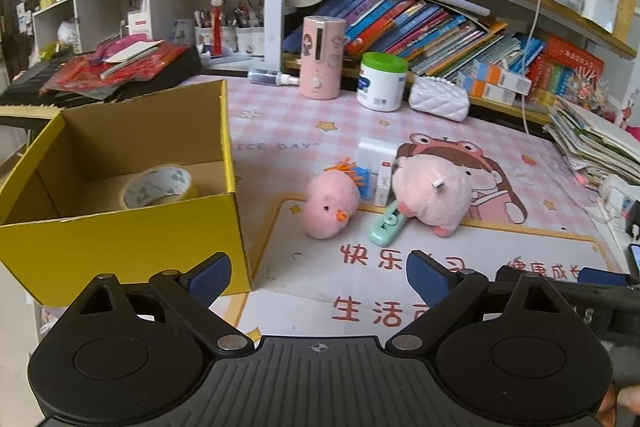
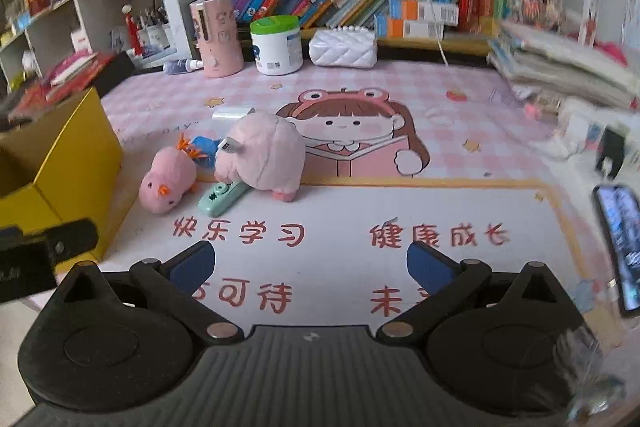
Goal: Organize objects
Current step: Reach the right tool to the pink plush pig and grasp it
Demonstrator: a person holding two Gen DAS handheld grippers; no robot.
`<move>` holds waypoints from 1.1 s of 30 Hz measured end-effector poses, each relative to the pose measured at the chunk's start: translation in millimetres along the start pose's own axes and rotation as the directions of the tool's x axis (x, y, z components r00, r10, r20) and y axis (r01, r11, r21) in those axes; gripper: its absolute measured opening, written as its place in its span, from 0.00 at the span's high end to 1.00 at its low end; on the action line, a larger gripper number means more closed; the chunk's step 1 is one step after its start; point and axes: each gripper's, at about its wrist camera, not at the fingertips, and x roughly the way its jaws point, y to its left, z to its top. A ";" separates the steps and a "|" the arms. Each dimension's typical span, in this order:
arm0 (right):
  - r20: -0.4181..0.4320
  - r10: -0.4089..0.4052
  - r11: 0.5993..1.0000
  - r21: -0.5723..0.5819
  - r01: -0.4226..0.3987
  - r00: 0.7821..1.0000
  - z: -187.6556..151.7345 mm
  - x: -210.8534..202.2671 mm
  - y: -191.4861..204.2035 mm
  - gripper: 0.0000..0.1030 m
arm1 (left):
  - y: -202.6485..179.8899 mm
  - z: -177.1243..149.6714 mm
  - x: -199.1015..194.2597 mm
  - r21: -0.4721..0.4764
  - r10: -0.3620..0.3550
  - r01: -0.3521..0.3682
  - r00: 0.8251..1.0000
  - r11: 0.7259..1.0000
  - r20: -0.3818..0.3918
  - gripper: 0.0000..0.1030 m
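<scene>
We judge we are mid-sort, between picks: both tools hover low over the worktop (image 2: 460, 199) with nothing held. The left gripper (image 1: 318, 273) and right gripper (image 2: 310, 261) each have their jaws spread wide. One roll of tape (image 1: 158, 187) already lies in the yellow box (image 1: 120, 251), at ten o'clock in the left view. Still loose near the centre we count two pink plush toys, the chick (image 1: 330, 205) and the bigger round one (image 1: 430, 187), one mint tape dispenser (image 1: 386, 227) touching the bigger one, and one small white carton (image 1: 383, 183) between them; a blue item behind the chick we cannot identify. Next, we would reach toward twelve o'clock, straddle the chick, and close gently on it.
</scene>
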 end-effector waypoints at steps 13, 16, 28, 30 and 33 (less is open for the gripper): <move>0.013 0.097 0.987 -0.131 -0.094 0.995 26.1 45.5 5.1 0.12 | 0.5 -6.1 3.6 -0.010 0.077 -0.077 0.996 0.997 -0.036 0.10; 0.029 0.116 0.973 -0.202 -0.107 0.993 38.9 64.8 14.3 0.12 | 3.6 -6.3 3.2 -0.021 0.094 -0.095 0.995 0.995 -0.045 0.11; -0.028 0.153 0.911 -0.384 -0.152 0.988 63.9 142.0 49.8 0.06 | 5.4 -8.7 -0.2 -0.010 0.099 -0.100 0.993 0.995 -0.063 0.10; -0.044 0.170 0.900 -0.401 -0.173 0.984 64.0 146.1 53.4 0.14 | 4.3 -8.0 0.5 -0.007 0.096 -0.097 0.993 0.995 -0.063 0.10; -0.056 0.195 0.890 -0.409 -0.201 0.979 62.4 148.2 54.0 0.28 | -0.2 -6.8 1.3 0.005 0.083 -0.083 0.995 0.997 -0.057 0.10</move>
